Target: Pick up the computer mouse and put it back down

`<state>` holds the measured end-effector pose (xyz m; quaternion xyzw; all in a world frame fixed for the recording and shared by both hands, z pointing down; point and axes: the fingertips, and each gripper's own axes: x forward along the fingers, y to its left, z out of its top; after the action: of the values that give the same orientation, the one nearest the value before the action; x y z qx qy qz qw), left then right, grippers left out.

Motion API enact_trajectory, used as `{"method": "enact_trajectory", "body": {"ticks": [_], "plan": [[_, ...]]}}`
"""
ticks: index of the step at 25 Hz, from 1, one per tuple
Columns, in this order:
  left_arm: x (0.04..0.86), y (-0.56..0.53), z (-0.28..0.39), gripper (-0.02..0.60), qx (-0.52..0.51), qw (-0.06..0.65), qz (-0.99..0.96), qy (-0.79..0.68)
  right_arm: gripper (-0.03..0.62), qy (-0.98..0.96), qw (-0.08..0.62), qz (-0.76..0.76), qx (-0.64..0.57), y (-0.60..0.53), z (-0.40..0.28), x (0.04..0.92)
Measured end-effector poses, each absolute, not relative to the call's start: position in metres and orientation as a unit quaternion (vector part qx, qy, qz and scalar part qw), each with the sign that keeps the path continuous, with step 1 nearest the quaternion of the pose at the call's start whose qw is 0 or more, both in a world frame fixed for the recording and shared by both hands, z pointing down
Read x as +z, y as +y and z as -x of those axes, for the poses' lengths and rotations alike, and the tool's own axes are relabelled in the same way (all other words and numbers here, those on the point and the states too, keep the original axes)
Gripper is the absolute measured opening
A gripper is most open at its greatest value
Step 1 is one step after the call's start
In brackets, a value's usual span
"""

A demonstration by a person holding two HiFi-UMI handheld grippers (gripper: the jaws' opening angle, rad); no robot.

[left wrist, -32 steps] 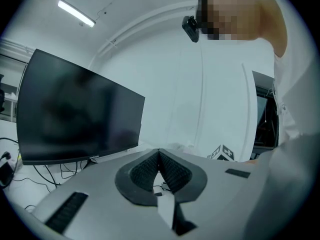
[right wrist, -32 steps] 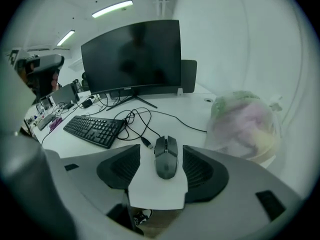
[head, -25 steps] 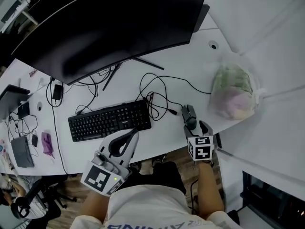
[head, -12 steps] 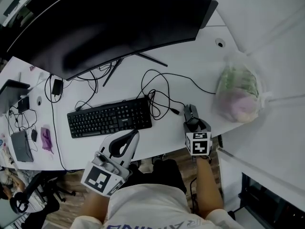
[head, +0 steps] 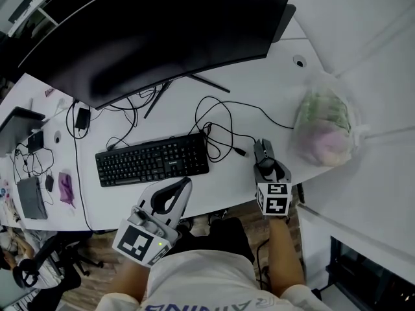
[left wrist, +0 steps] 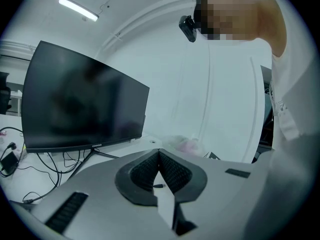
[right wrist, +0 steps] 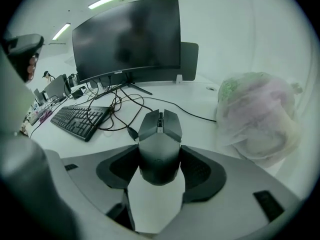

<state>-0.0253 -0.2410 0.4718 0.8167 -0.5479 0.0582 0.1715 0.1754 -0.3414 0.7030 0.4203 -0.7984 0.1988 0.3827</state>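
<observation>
One dark grey computer mouse [right wrist: 160,136] sits between the jaws of the right gripper [right wrist: 159,153], whose black pads press against its two flanks. The mouse's nose points away towards the monitor. Whether its underside touches the white table [head: 259,92] or hangs just above it cannot be told. In the head view the mouse [head: 262,151] is close to the table's front edge, with the right gripper [head: 265,165] reaching in over that edge.

The left gripper [head: 184,184] hangs at the front edge too, just below the right end of the single black keyboard [head: 152,161]. Its jaws are pressed together with nothing between them, as the left gripper view [left wrist: 159,153] shows.

There are two grippers, one mouse, one keyboard, one curved black monitor [head: 155,31] and one translucent plastic bag [head: 322,127] with green and pink contents. A tangle of black cables [head: 219,132] loops between the keyboard and the mouse, near the mouse's left front.

The bag [right wrist: 257,116] stands to the mouse's right, near but apart, with a strip of bare table between them. Ahead of the mouse the table is bare up to the monitor's stand. The keyboard [right wrist: 80,119] lies well to the left.
</observation>
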Motion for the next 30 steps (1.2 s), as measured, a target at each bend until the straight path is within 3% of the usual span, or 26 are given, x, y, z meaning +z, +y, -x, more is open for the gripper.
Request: {"method": "enact_trajectory", "body": {"ticks": [30], "plan": [[0.376,-0.209,0.054,0.008,-0.025,0.077,-0.840,-0.537,0.273,-0.843,0.204,-0.489,0.089,-0.327,-0.152,0.482]]}}
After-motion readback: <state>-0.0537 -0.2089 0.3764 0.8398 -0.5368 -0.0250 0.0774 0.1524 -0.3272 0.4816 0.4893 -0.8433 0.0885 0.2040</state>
